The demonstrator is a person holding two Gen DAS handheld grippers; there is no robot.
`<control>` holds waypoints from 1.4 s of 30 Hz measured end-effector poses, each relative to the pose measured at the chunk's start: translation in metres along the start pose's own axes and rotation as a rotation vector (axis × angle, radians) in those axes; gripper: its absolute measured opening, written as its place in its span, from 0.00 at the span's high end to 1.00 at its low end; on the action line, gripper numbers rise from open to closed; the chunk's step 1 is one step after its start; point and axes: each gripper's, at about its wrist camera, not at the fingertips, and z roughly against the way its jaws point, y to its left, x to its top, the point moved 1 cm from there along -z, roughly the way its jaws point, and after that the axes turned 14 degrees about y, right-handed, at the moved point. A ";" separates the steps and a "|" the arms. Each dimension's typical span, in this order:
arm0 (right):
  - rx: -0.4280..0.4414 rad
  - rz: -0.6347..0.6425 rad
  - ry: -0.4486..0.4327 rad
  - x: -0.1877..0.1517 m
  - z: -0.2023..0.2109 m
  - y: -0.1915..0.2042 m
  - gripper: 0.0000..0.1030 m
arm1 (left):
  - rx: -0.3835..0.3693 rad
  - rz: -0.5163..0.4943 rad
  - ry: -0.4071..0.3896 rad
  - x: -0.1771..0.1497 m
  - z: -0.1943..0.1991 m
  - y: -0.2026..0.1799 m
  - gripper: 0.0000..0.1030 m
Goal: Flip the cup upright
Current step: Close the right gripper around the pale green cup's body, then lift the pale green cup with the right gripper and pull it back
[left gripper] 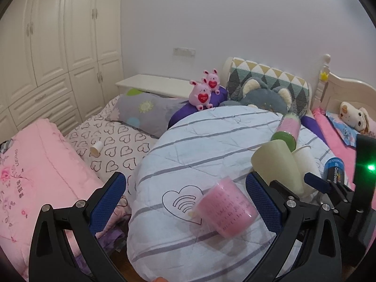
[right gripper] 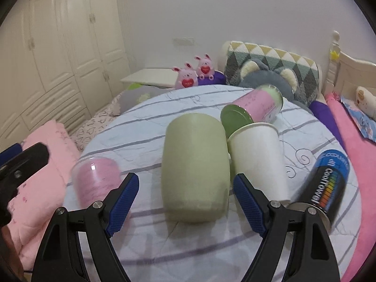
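Note:
A pale green cup (right gripper: 196, 166) lies on its side on the round striped cloth (right gripper: 141, 136), lengthwise between my right gripper's open fingers, its end toward the camera. My right gripper (right gripper: 185, 188) is open around its near end and does not clamp it. The cup also shows in the left wrist view (left gripper: 275, 162). A white paper cup (right gripper: 257, 157) lies tipped beside it. My left gripper (left gripper: 185, 188) is open and empty, above a clear cup with pink contents (left gripper: 226, 209) lying on its side, seen too in the right wrist view (right gripper: 96, 176).
A pink and green canister (right gripper: 256, 105) lies behind the cups. A dark CoolTowel can (right gripper: 326, 183) lies at the right. Pink quilts (left gripper: 40, 171), pillows and plush toys (left gripper: 204, 91) surround the cloth. A small paper cup (left gripper: 96, 149) lies on the heart-print sheet.

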 end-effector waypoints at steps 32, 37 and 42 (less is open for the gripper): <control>0.078 -0.033 0.116 -0.044 0.018 -0.008 0.25 | -0.054 -0.055 0.035 -0.040 0.031 -0.038 0.00; 0.092 -0.027 0.110 -0.062 0.028 -0.008 0.25 | -0.075 -0.062 0.051 -0.055 0.041 -0.046 0.00; 0.098 -0.027 0.099 -0.065 0.031 -0.011 0.23 | -0.062 -0.070 0.048 -0.062 0.048 -0.053 0.00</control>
